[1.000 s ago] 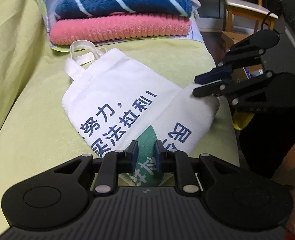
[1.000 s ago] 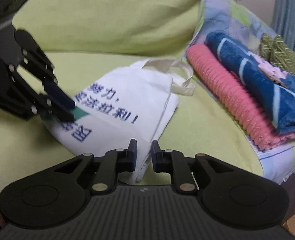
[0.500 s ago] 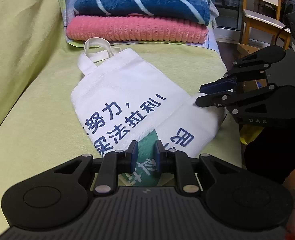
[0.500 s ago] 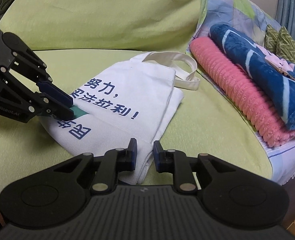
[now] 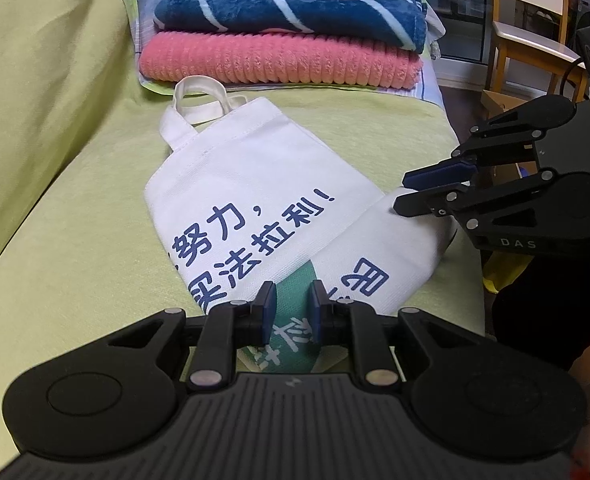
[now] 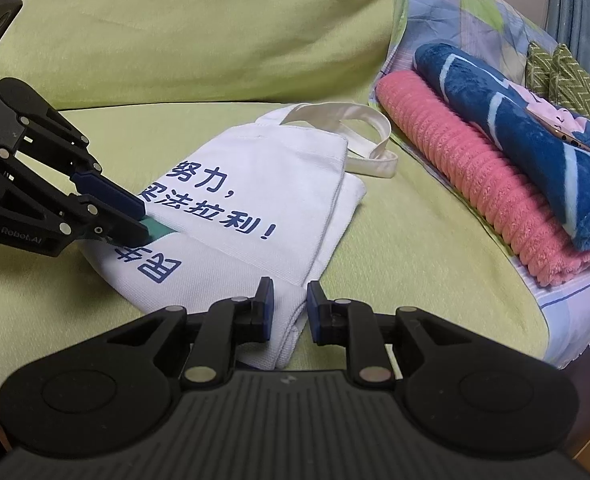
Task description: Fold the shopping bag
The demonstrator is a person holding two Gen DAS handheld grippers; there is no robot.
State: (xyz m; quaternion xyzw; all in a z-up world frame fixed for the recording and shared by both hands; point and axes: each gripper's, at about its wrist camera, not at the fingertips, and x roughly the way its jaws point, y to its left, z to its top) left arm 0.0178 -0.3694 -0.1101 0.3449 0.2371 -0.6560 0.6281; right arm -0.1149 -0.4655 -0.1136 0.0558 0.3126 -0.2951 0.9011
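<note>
White canvas shopping bag sits half-folded at sofa front edge, unmoved. Left claw and right claw both still narrowly pinching its near edges; next fold pending.

Left gripper tilted downward, jaws narrowly parted, right gripper likewise

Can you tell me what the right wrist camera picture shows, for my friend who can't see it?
A white shopping bag with blue writing lies partly folded on a green sofa, and the right gripper and left gripper each pinch its near end. Behind it, a blue towel sits on a pink towel.
</note>
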